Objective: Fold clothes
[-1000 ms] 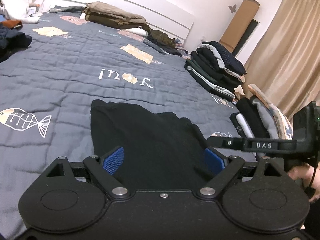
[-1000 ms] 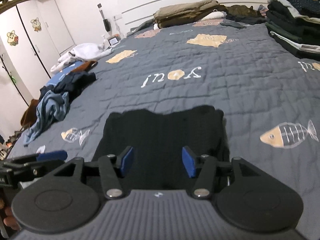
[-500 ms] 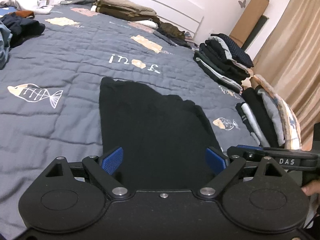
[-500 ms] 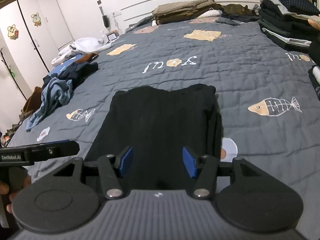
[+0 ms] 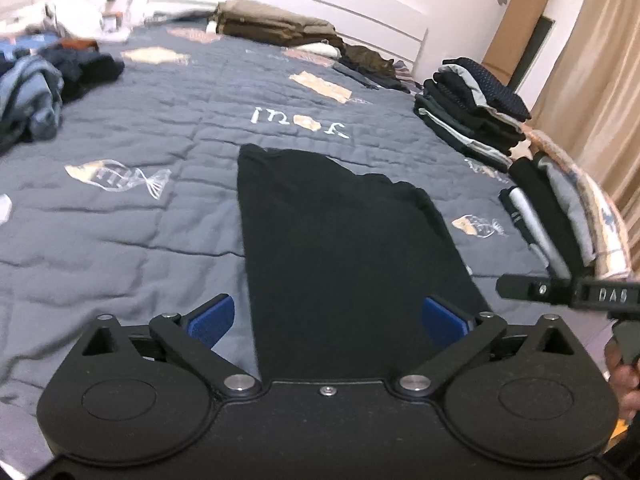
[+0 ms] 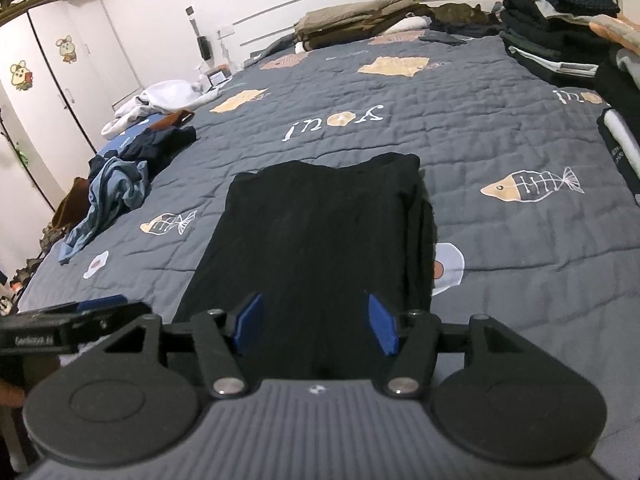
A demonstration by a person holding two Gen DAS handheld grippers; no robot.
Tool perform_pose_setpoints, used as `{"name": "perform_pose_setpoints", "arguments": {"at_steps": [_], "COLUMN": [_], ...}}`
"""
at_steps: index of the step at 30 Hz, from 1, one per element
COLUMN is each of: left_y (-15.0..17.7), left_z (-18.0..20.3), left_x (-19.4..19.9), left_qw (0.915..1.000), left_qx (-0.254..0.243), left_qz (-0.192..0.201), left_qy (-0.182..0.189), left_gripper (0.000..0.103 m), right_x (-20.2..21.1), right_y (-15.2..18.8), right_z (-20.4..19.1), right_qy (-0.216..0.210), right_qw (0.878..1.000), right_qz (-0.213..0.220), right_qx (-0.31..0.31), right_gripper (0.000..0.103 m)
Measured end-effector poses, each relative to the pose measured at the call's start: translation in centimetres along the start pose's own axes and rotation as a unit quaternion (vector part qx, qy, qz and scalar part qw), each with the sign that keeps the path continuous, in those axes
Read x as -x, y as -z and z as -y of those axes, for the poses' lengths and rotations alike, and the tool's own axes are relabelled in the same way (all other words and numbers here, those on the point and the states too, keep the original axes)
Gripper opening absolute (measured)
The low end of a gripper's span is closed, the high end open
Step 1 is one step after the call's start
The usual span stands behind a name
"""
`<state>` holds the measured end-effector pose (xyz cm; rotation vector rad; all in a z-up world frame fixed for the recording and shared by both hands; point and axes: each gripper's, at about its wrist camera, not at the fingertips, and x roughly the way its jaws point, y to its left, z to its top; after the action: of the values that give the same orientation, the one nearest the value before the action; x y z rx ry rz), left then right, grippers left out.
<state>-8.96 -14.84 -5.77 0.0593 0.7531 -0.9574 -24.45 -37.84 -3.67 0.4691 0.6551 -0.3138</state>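
Across the middle of both frames lies a black garment [image 5: 344, 248], folded into a long flat panel on the grey quilted bedspread [image 5: 140, 152]. Its far edge is uneven and its right side shows stacked layers in the right wrist view [image 6: 320, 240]. The near end is cut off behind each gripper's body, so its full length cannot be seen.

At the bottom of the left wrist view, the left gripper [image 5: 328, 318] has its jaws opening wide, blue pads apart above the cloth with nothing gripped. The right gripper [image 6: 316, 322] is also opening, its jaws about halfway apart and holding nothing; the garment shows between the pads without being pinched.

At right centre of the left view the right gripper's finger reads "DAS". The label on the left gripper at lower left of the right view is too blurred to read. White lettering on the bedspread appears upside down and is hard to decipher. Folded clothes stacks [image 5: 472, 116] sit at upper right.
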Motion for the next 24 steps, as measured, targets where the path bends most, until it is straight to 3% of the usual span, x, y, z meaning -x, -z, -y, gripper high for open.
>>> {"name": "perform_pose_setpoints", "arguments": {"at_steps": [7, 16, 24], "left_y": [1.3, 2.4, 2.9], "left_z": [-0.2, 0.3, 1.2], "left_x": [1.8, 2.9, 2.9], "left_qw": [0.9999, 0.9995, 0.9998], "left_qx": [0.008, -0.009, -0.017], "left_qz": [0.012, 0.015, 0.009], "left_qy": [-0.009, -0.025, -0.01], "left_gripper": [0.103, 0.103, 0.103], "right_x": [0.7, 1.7, 2.6], "right_y": [1.3, 2.3, 3.7], "right_z": [-0.9, -2.5, -3.3], "right_qy": [0.026, 0.017, 0.029], "right_qw": [0.999, 0.998, 0.997], "right_qz": [0.017, 0.019, 0.023], "right_qx": [0.038, 0.057, 0.062], "right_gripper": [0.067, 0.075, 0.078]}}
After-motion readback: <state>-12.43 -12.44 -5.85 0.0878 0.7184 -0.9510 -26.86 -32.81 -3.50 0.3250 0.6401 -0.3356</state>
